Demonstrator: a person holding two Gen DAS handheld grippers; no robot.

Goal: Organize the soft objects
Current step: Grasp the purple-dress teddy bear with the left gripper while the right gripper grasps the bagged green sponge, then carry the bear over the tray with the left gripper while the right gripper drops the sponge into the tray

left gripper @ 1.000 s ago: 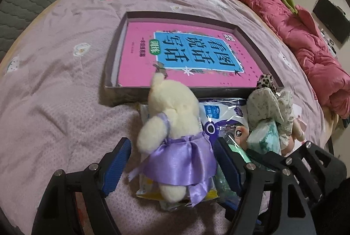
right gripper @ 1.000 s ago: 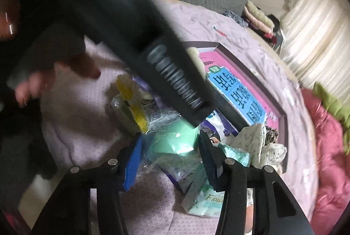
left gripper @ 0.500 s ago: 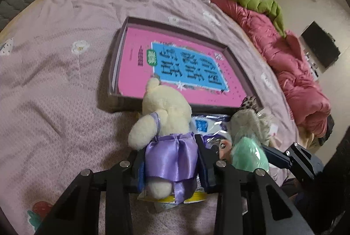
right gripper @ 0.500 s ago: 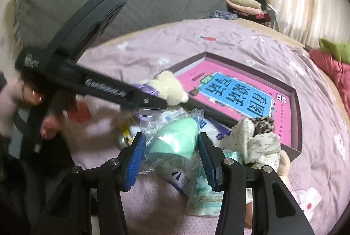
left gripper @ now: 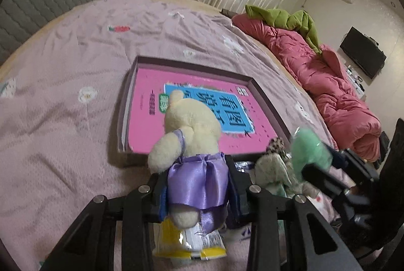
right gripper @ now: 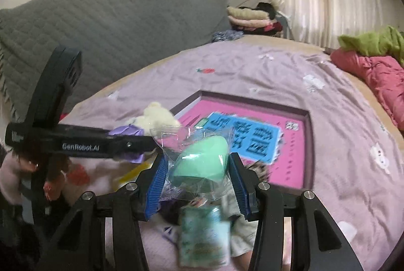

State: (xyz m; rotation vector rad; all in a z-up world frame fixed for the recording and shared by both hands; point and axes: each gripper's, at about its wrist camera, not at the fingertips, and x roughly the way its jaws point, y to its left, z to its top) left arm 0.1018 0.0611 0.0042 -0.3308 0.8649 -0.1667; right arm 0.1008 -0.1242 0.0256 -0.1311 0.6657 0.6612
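Observation:
My left gripper [left gripper: 197, 185] is shut on a cream plush bear in a purple satin dress [left gripper: 192, 144] and holds it above the pile, at the near edge of a shallow box with a pink and blue book [left gripper: 192, 104]. My right gripper [right gripper: 199, 182] is shut on a green egg-shaped sponge in a clear wrapper [right gripper: 199, 162], lifted over the pile. The sponge also shows in the left wrist view [left gripper: 310, 152]. The bear shows in the right wrist view [right gripper: 156, 117].
A pile lies on the purple bedspread [left gripper: 75, 119]: a yellow packet [left gripper: 186, 245], a floral cloth item [left gripper: 272, 170], a tissue pack [right gripper: 202, 235]. A pink quilt [left gripper: 328, 84] lies at the right. A grey headboard [right gripper: 113, 31] stands behind.
My left gripper closed on the bear and lifted it from the pile. My right gripper lifted the wrapped green sponge. Both views now sit higher over the bed.

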